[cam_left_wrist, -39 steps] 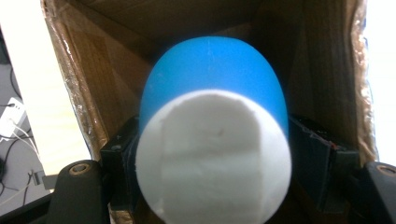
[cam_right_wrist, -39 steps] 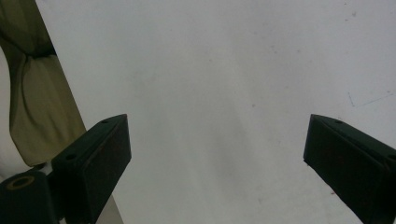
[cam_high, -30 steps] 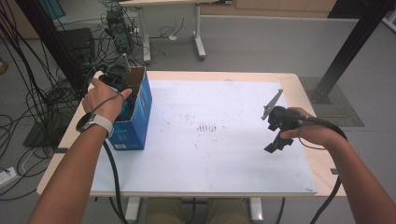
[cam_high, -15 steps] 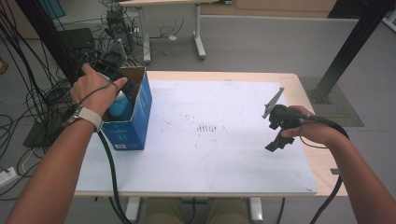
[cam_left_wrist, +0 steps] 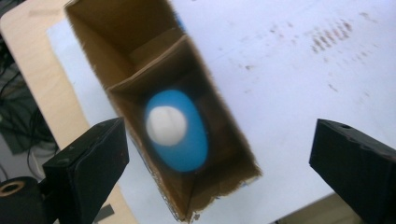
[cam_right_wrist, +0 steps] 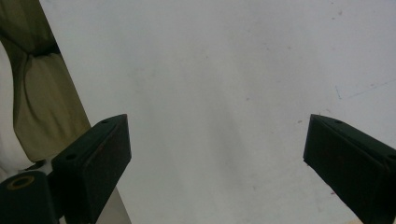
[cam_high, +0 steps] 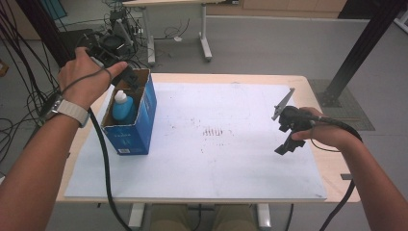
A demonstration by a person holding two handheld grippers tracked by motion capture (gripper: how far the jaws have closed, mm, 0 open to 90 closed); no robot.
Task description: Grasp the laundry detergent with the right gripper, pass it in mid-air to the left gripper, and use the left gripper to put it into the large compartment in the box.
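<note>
Left claw [cam_high: 126, 76] higher, off bottle [cam_high: 123, 106]

white sheet [cam_high: 231, 159] covers most of the light wood table [cam_high: 332, 173], wood edge bare at right and far side; cluster of small dark reddish marks [cam_high: 215, 131] near sheet centre, also in left gripper view [cam_left_wrist: 336, 39]; grey floor [cam_high: 269, 43] behind; second table's white legs [cam_high: 204, 33] at far top; tangle of black cables [cam_high: 29, 77] and equipment at far left; dark slanted post [cam_high: 361, 48] with floor plate at right; khaki trousers [cam_right_wrist: 32, 93] beside sheet edge in right gripper view
</note>
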